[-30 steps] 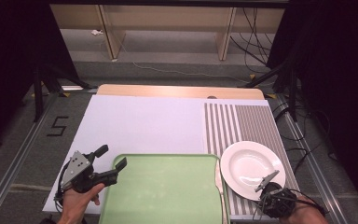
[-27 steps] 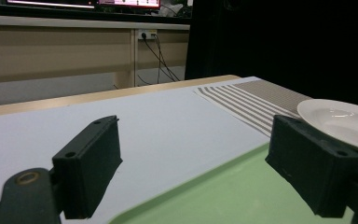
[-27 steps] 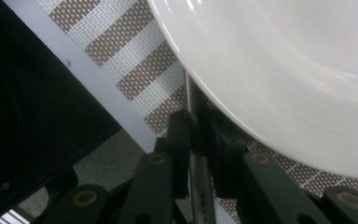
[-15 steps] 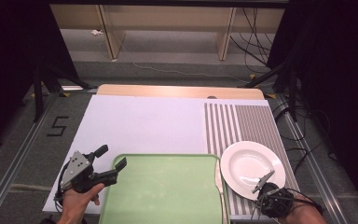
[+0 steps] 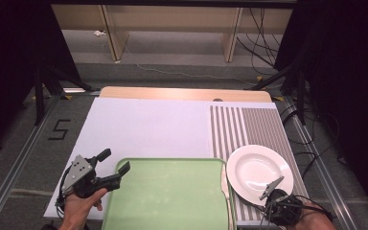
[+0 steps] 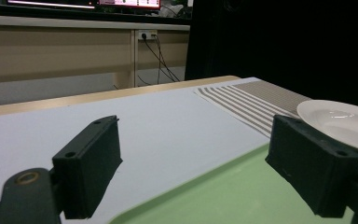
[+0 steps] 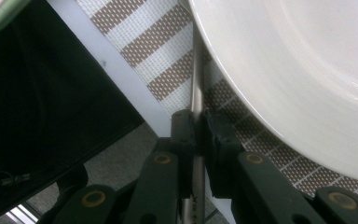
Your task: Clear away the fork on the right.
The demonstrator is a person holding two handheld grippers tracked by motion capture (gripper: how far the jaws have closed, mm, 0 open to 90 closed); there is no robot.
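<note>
Evidently the step in hand is picking up cutlery: the right gripper [image 7: 196, 116] is clenched on a slim silver metal utensil [image 7: 196, 79], whose handle runs straight ahead from the jaws along the rim of the round white ceramic plate [image 7: 307, 70]. What kind of utensil it is I cannot tell. The next move probably calls for a straight lift, so the metal does not scrape the plate rim touching its side. Beneath the jaws lie the brown-and-white striped woven placemat [image 7: 168, 56] and, just behind, the table edge. The left gripper [image 5: 115, 160] waits with jaws spread wide at the near corner of the pale green plastic tray [image 5: 172, 160], with bare white tabletop ahead.
</note>
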